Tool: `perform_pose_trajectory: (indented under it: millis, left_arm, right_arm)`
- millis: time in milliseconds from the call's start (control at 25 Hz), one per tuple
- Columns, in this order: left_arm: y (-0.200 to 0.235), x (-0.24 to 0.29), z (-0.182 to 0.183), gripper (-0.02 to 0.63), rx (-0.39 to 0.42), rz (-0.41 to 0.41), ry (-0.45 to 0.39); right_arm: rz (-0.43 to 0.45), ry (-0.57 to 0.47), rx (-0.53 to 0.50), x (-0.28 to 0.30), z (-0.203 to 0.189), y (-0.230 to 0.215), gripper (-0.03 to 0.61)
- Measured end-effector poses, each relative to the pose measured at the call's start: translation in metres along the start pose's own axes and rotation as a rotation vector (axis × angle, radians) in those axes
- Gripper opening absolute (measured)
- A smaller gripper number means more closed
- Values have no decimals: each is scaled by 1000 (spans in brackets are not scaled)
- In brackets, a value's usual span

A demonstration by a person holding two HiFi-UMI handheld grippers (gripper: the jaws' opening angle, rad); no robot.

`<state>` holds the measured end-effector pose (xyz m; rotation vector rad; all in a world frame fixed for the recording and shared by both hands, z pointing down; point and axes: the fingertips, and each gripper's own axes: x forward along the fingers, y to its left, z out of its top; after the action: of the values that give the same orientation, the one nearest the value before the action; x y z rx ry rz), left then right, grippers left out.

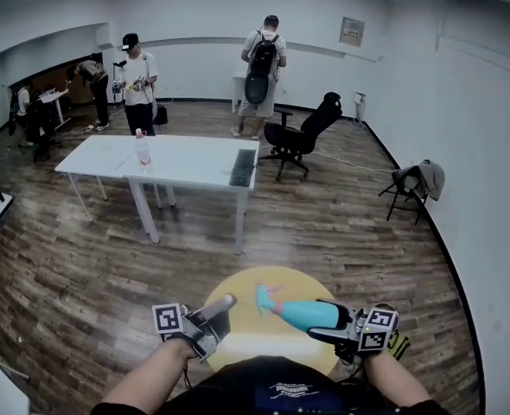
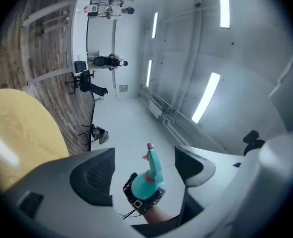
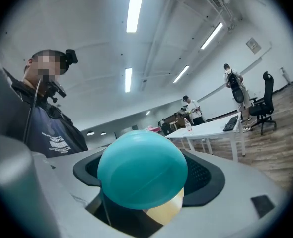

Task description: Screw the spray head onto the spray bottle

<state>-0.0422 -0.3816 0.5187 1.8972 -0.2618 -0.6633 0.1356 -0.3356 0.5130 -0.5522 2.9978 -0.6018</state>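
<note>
1. Spray head [image 1: 266,299] sat on the neck of the spray bottle [image 1: 311,314], in line with it and with no gap showing. Screwing looked done or nearly so; tightness could not be judged.
2. Bottle was held lying level above the yellow table [image 1: 246,284], nozzle towards the left gripper [image 1: 219,316].
3. Right gripper [image 1: 334,322]: jaws wide, clamped on the bottle's round base.
4. Left gripper: jaws well apart, nothing between the pads, clear of the head.
5. Left to do, likely: a check twist, then set it down.
</note>
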Motion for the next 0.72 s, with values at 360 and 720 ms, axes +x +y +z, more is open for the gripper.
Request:
perform_pose_trajectory:
  millis: [360, 720]
  left_arm:
    - [-25, 52, -83, 166, 403, -8, 464]
    - [-47, 54, -100, 175, 565, -70, 600]
  right_arm:
    - [95, 149, -174, 15, -21, 27, 428]
    - [161, 137, -32, 10, -14, 36, 428]
